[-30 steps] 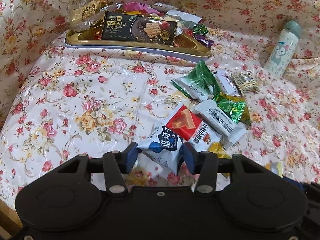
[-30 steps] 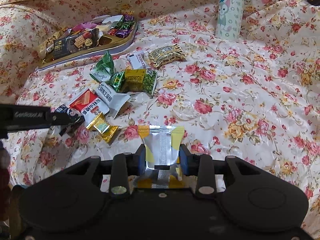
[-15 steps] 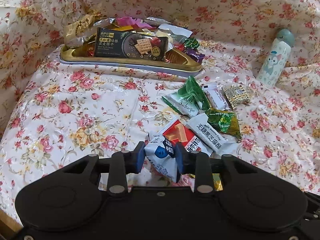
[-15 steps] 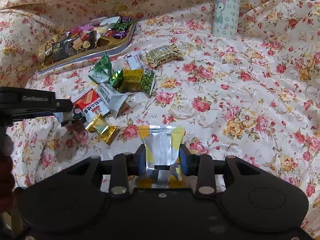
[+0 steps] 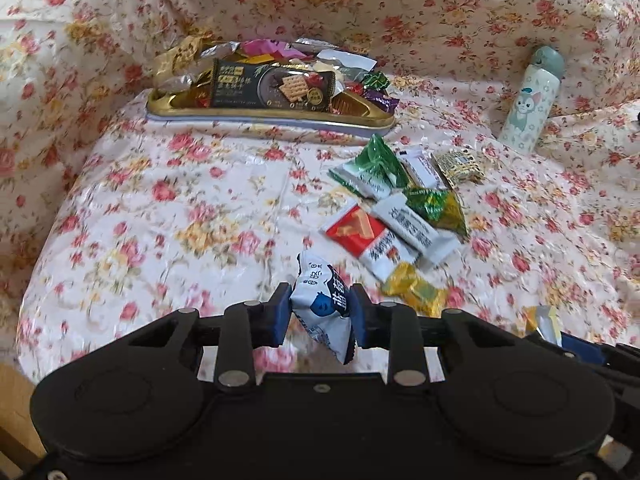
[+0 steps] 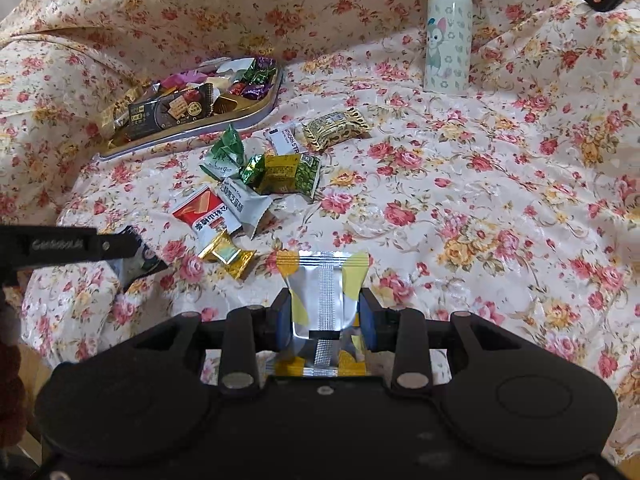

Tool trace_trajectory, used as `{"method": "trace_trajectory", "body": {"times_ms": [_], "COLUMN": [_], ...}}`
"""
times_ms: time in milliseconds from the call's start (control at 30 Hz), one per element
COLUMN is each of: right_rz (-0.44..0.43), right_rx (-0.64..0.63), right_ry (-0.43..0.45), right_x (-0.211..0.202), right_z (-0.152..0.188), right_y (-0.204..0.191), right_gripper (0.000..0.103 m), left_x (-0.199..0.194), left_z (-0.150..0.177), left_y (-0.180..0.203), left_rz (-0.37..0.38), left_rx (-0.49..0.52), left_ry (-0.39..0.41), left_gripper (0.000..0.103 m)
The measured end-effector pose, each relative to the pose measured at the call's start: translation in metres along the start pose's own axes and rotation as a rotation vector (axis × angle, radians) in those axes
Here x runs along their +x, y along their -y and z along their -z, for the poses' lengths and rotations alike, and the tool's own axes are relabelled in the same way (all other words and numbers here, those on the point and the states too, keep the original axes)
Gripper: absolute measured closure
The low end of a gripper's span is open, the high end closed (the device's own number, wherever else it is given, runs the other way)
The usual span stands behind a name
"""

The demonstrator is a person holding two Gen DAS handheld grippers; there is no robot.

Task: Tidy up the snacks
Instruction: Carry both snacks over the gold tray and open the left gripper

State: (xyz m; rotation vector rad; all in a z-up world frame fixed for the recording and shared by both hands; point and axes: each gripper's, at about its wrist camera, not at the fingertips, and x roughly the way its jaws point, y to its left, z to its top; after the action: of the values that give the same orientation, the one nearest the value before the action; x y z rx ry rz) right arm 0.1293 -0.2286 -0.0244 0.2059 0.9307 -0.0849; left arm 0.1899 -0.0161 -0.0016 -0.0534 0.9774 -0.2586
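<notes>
Floral cloth (image 5: 168,208) covers the whole surface, glossy and wrinkled; whether a bench or a bed lies under it I cannot tell. Both hands are loaded, mid-carry. Left hand-held gripper (image 5: 320,312): jaws have just been closing, now pinched on a blue-and-white snack packet (image 5: 322,300), lifted clear of the cloth. Right hand-held gripper (image 6: 325,320): narrow, clamped on a silver-and-yellow packet (image 6: 322,292), seam side up. Step looks like pick done, transport pending.

Gold tray (image 5: 368,114) is the landmark, already heaped with wrappers and a dark cracker pack (image 5: 272,88). Next move likely needs both packets carried over the tray and dropped on the pile without spilling it. Loose snacks (image 5: 396,208) lie just in front of the tray toward the grippers, not yet collected. Cartoon bottle (image 6: 447,36) stands upright well off the tray's right end. Cloth rises behind the tray like a backdrop; nothing more of the room shows.
</notes>
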Motion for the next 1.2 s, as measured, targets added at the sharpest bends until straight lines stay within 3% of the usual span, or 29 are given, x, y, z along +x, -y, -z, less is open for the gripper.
{"method": "trace_trajectory", "body": {"times_ms": [367,700,933,1200], "right_rz": [-0.007,0.004,0.017,0.01], "right_rx": [0.011,-0.061,-0.112,-0.117], "right_ry": [-0.026,-0.011,0.009,-0.028], "right_x": [-0.017,-0.044,-0.066,-0.076], "right_z": [0.02,0.046,0.073,0.105], "right_y": [0.001,-0.017,-0.029,-0.031], "right_gripper": [0.067,0.067,0.067,0.067], "left_x": [-0.042,-0.067,-0.078,-0.083], "left_z": [0.027,0.068,0.101,0.132], "left_y": [-0.007,0.004,0.015,0.019], "left_rz": [0.022,0.009,-0.04,-0.084], "left_rx": [-0.014,0.031,0.073,0.08], "left_ry": [-0.011,-0.024,-0.019,-0.032], "left_gripper": [0.064,0.064,0.064,0.064]}}
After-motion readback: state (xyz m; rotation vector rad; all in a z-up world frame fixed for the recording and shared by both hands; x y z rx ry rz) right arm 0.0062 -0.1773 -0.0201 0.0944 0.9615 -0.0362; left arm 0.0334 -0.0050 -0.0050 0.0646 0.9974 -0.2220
